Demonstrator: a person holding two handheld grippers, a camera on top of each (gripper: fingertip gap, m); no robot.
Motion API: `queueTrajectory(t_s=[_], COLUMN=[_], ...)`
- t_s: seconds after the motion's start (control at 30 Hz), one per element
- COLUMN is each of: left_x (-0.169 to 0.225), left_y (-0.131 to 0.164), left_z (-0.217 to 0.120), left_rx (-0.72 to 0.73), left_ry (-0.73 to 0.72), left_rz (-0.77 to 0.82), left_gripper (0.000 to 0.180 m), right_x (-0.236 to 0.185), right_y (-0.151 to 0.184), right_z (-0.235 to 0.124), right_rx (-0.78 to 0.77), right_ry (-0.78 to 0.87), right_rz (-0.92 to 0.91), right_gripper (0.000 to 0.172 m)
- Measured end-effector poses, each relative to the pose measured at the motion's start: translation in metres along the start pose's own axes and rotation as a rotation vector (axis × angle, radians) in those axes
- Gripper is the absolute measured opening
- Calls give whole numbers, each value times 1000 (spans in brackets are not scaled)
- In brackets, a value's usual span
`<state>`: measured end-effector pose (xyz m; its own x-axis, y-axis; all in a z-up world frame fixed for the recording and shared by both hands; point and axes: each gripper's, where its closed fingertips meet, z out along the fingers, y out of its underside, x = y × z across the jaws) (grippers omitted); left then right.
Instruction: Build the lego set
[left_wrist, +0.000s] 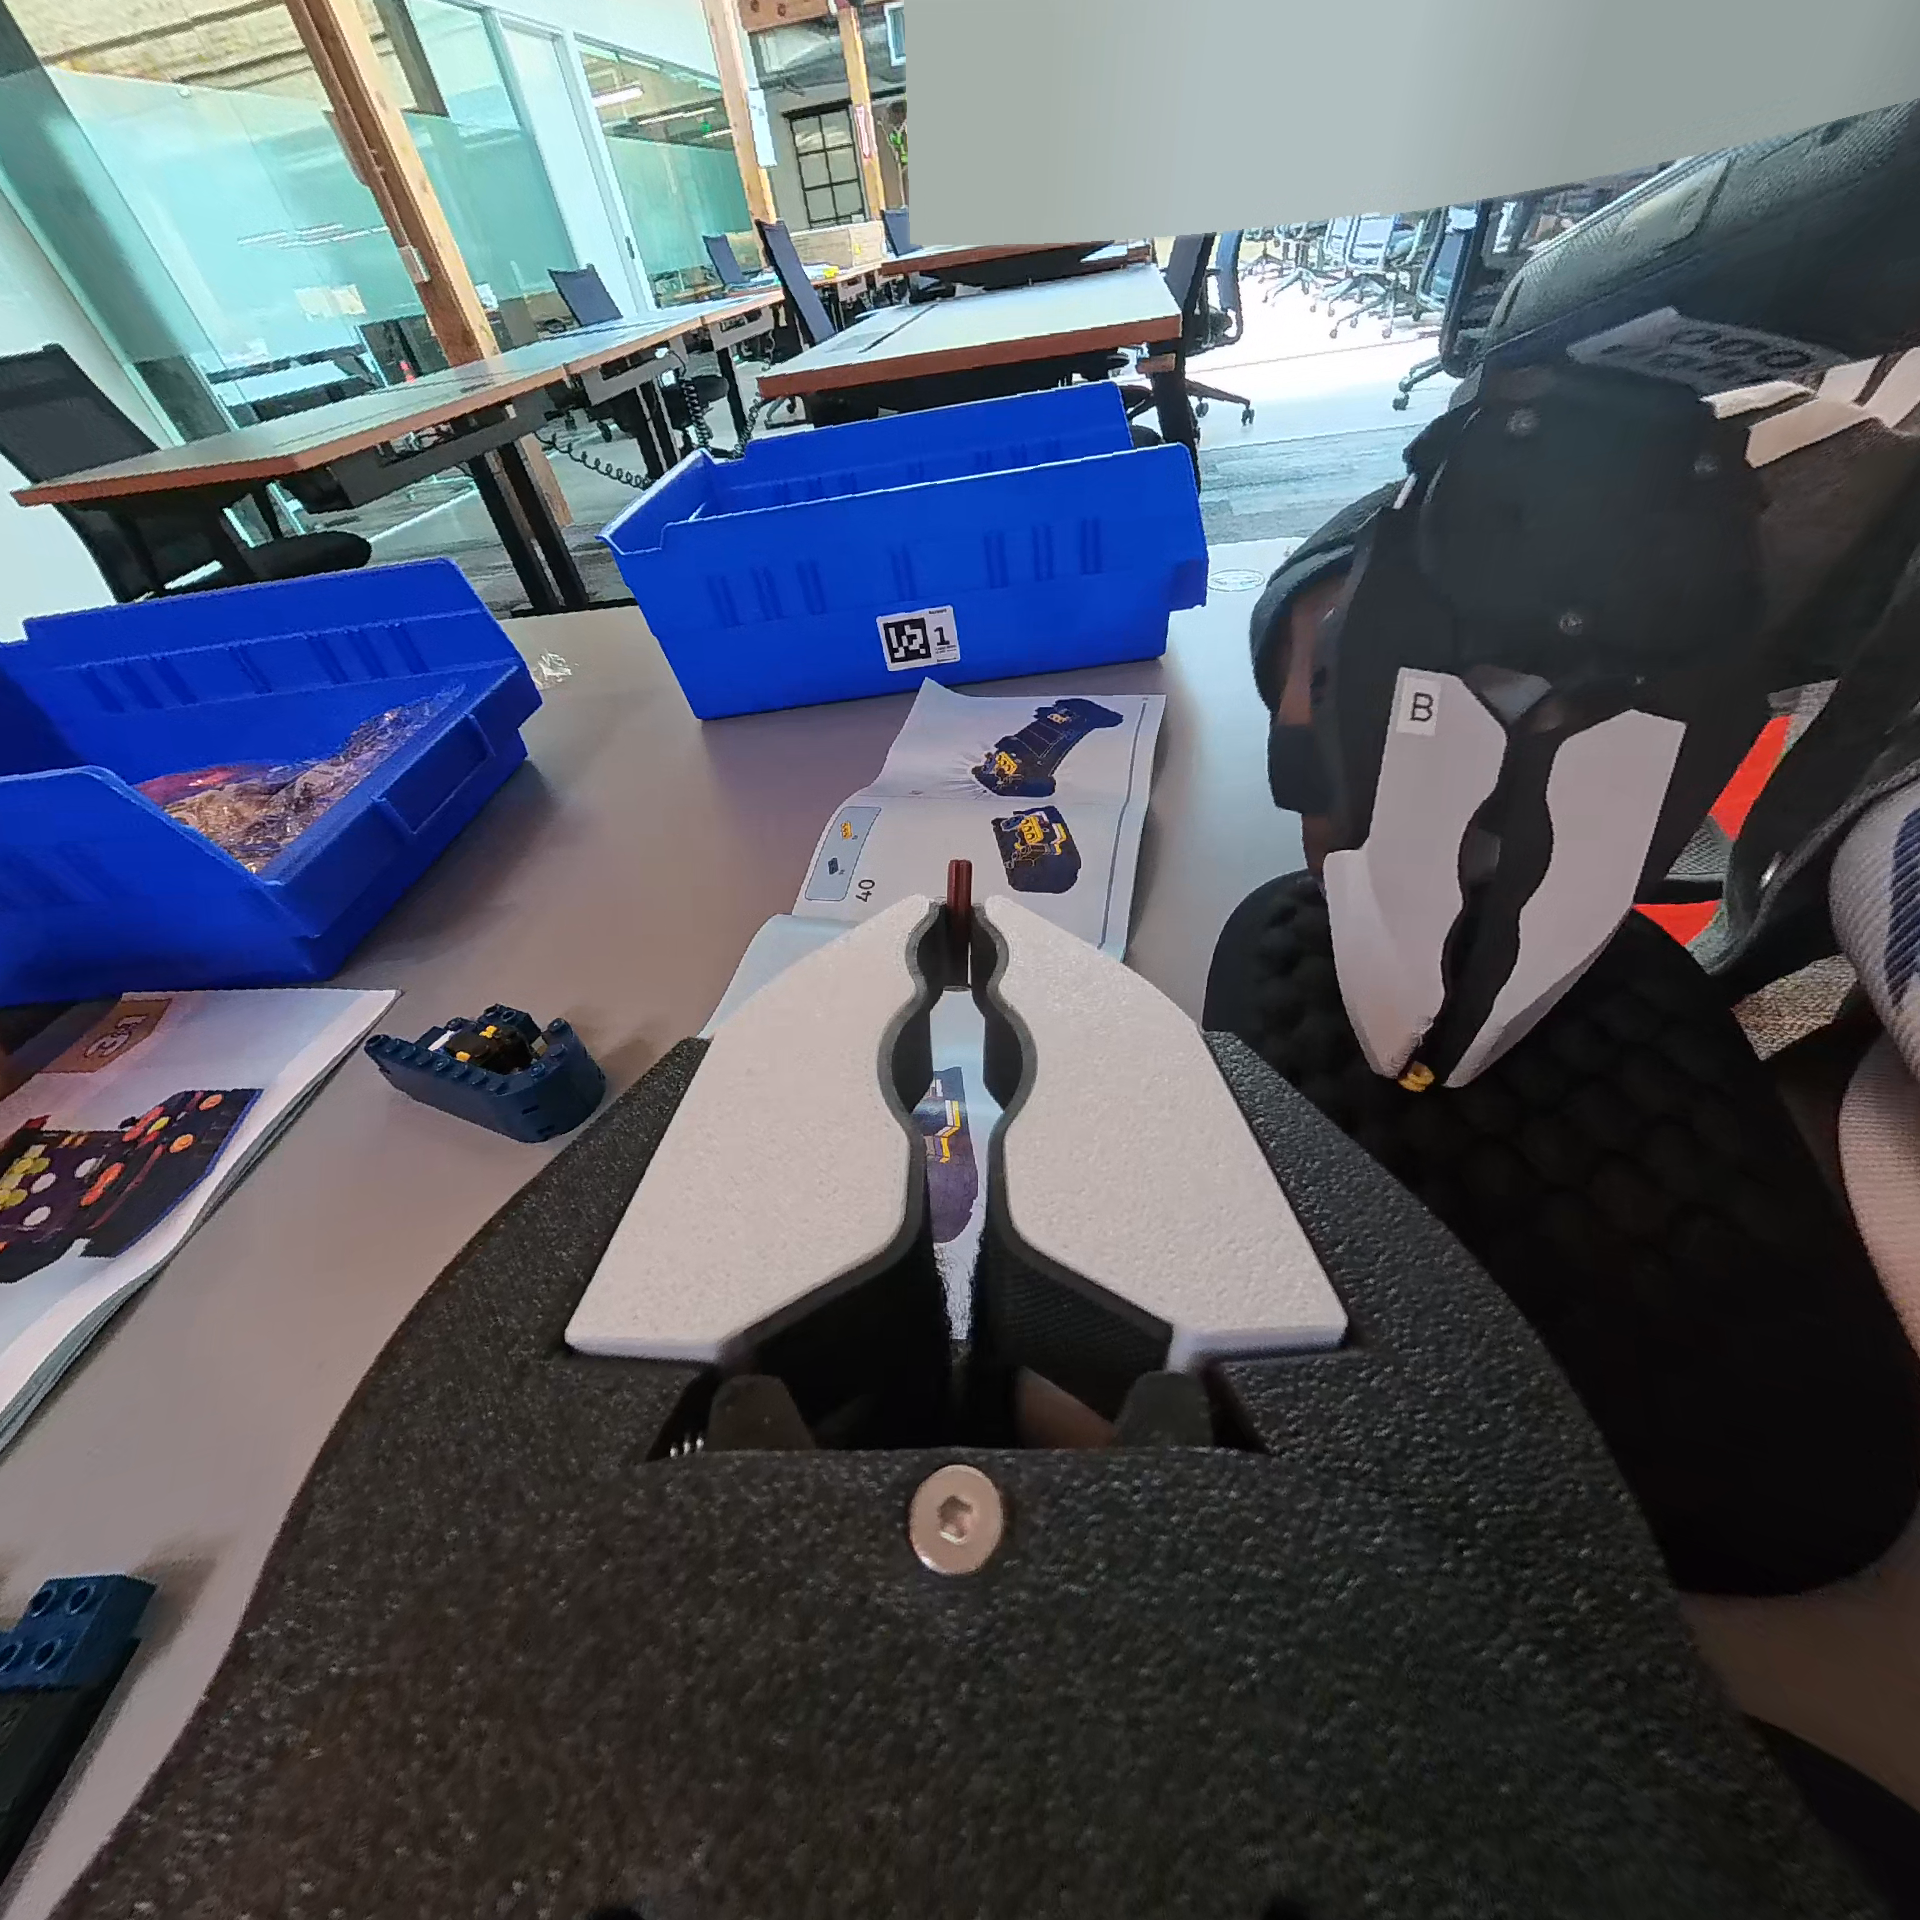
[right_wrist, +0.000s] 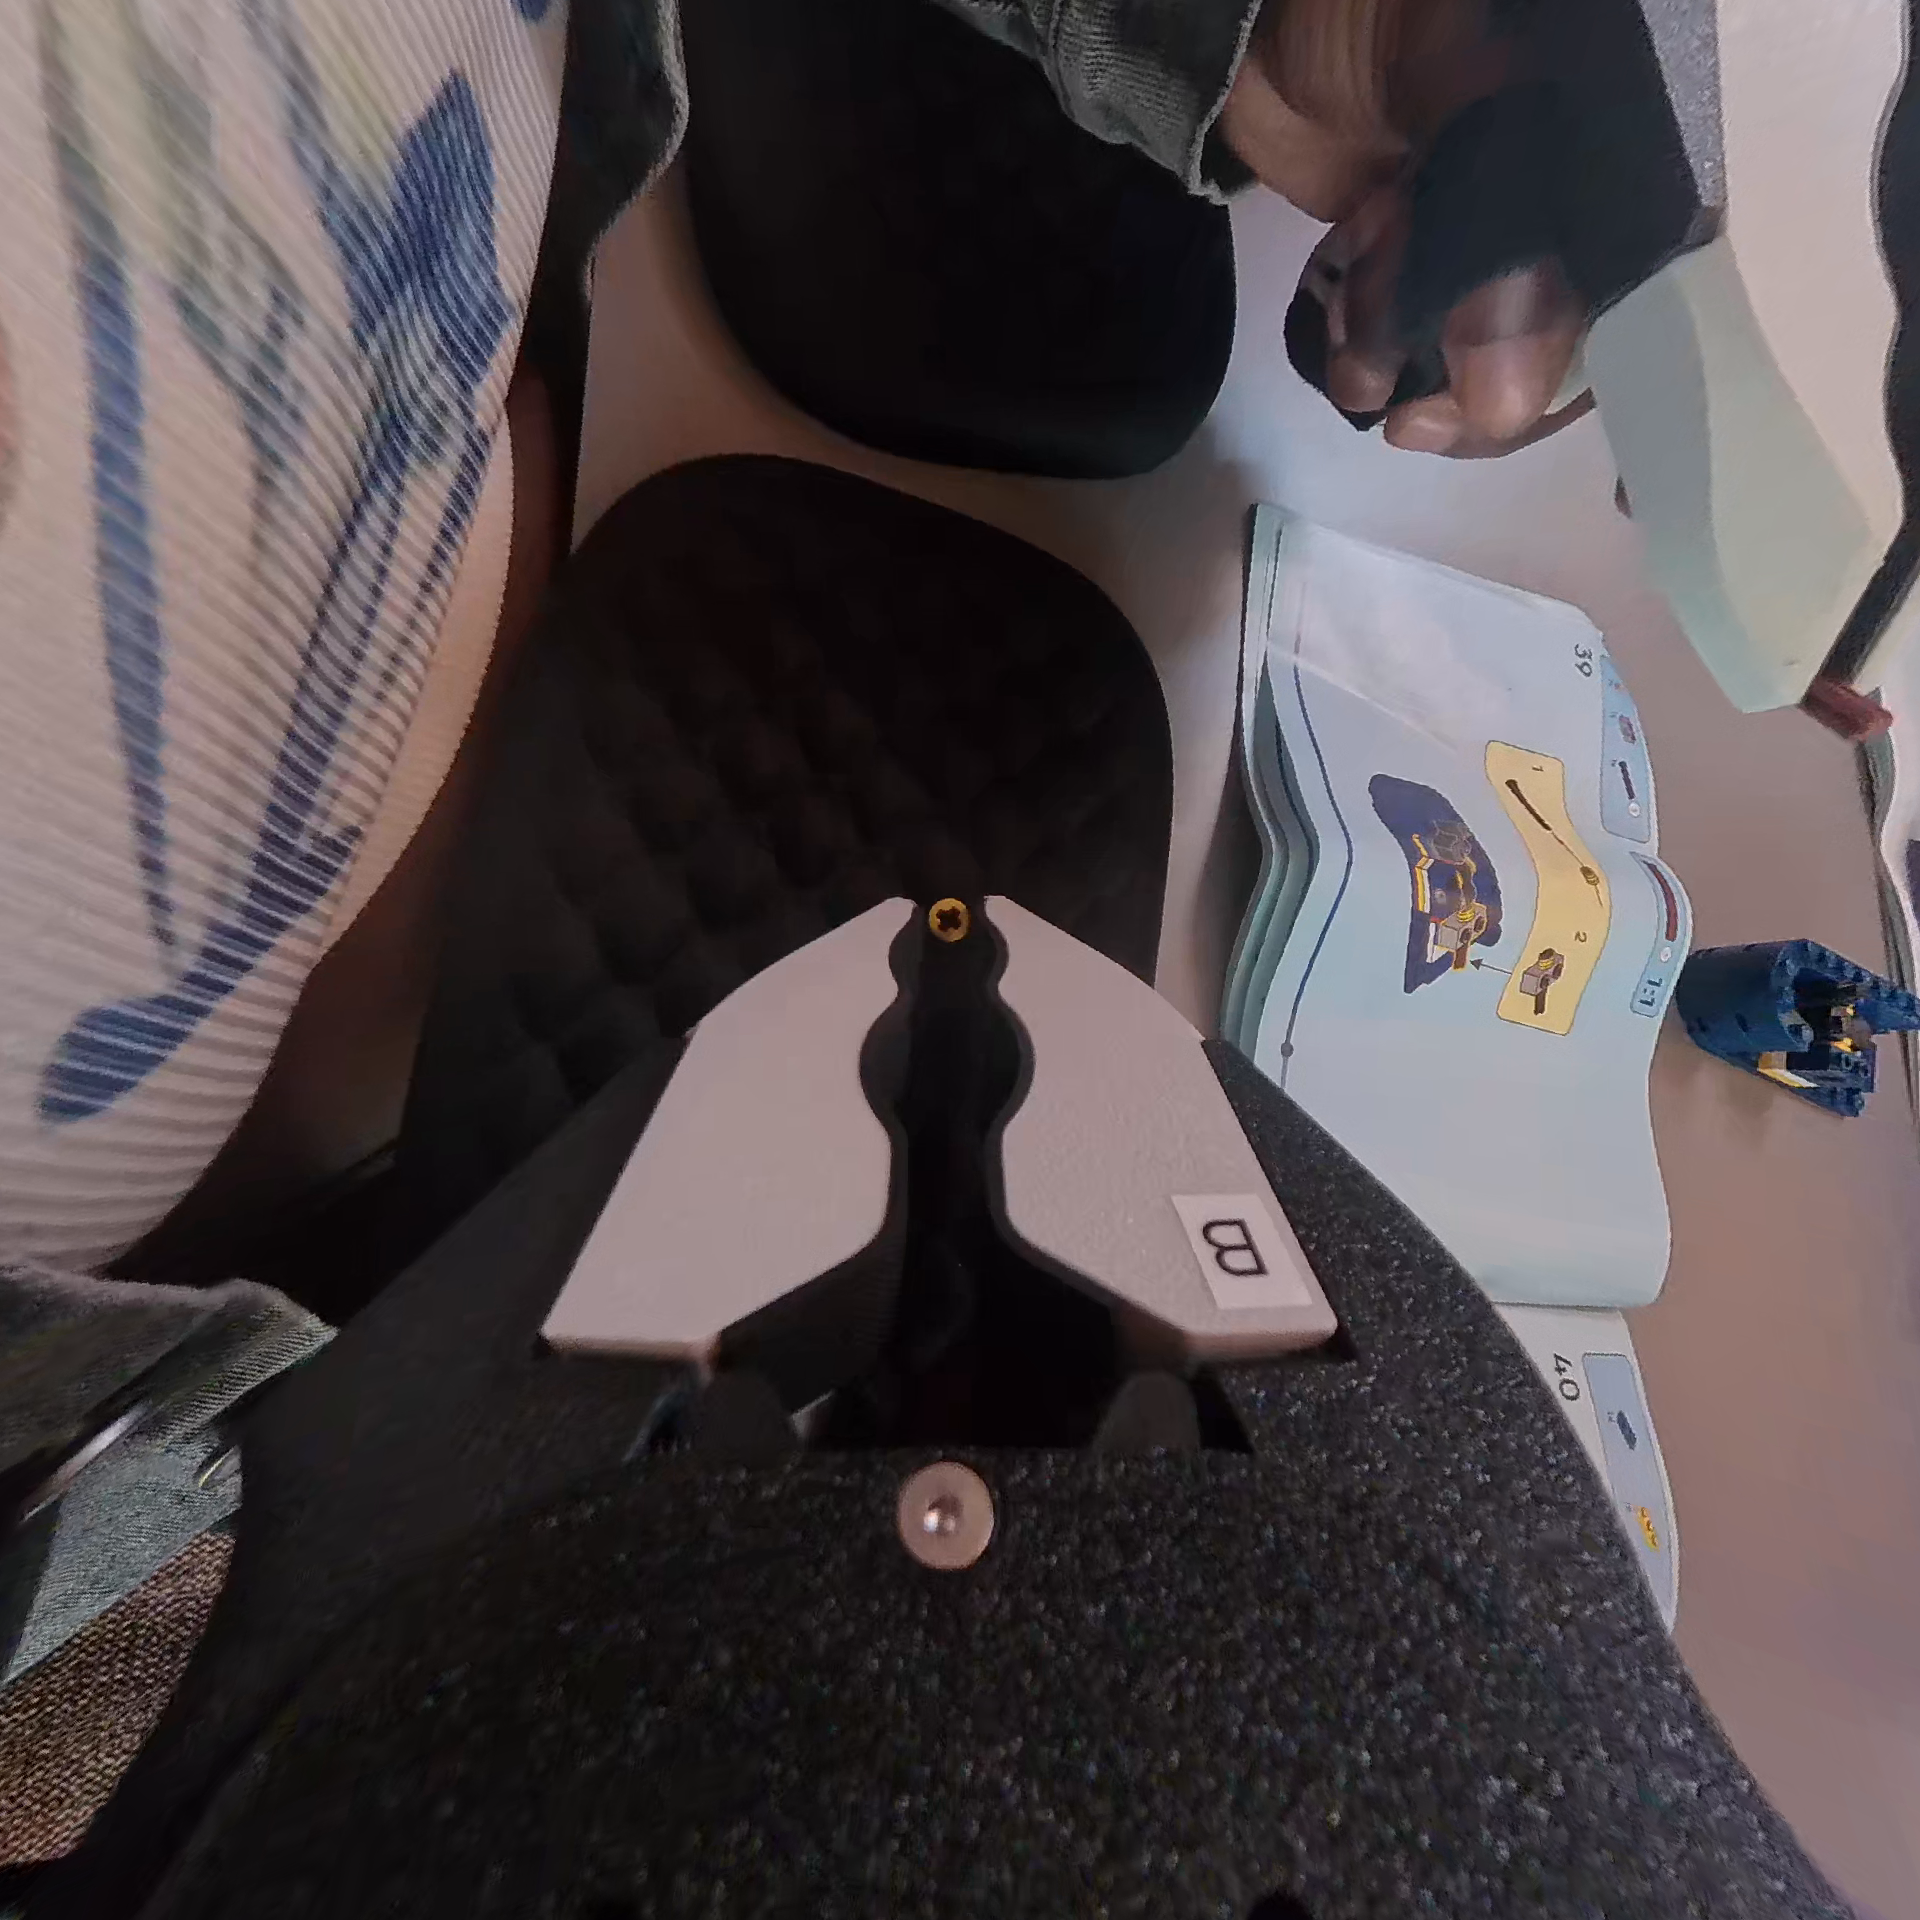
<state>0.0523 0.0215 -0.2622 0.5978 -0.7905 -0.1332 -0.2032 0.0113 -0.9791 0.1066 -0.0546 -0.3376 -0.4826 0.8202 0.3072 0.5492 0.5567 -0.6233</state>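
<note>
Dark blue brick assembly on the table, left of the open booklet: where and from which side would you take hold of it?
Probably across the two long outer walls of the dark blue brick assembly, coming down from above. It lies flat on the grey table, apart from the open booklet, and its walls look roughly parallel. The studded rim and small yellow and black parts inside look poorer to pinch.

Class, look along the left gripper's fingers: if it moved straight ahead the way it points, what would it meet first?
Probably the open instruction booklet lying just beyond the brown peg clamped in the left gripper; farther on stands the blue bin. Height above the table is unclear.
</note>
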Motion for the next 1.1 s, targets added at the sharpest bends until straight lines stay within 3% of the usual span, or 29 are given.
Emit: queueTrajectory(t_s=[0.37,0.47,0.63,0.73,0.9,1.1], left_x=[1,4,22,35,47,44], left_y=[1,1,-5,-11,-27,-32], left_z=[0,1,2,5,7,7], left_rx=[-5,-9,14,29,107,136], left_ry=[6,24,115,196,328,293], left_rz=[4,13,23,-91,-376,-389], left_gripper=[4,4,3,4,4,3], right_x=[0,10,62,81,90,93], right_y=[-2,-17,-50,-50,-43,-40], right_z=[0,-9,-64,-83,-86,-82], right_rx=[57,259,917,1167,1270,1265], right_ry=[-6,-12,-88,-187,-263,-279], right_rz=[59,218,719,942,1080,1120], right_gripper=[7,7,6,6,6,6])
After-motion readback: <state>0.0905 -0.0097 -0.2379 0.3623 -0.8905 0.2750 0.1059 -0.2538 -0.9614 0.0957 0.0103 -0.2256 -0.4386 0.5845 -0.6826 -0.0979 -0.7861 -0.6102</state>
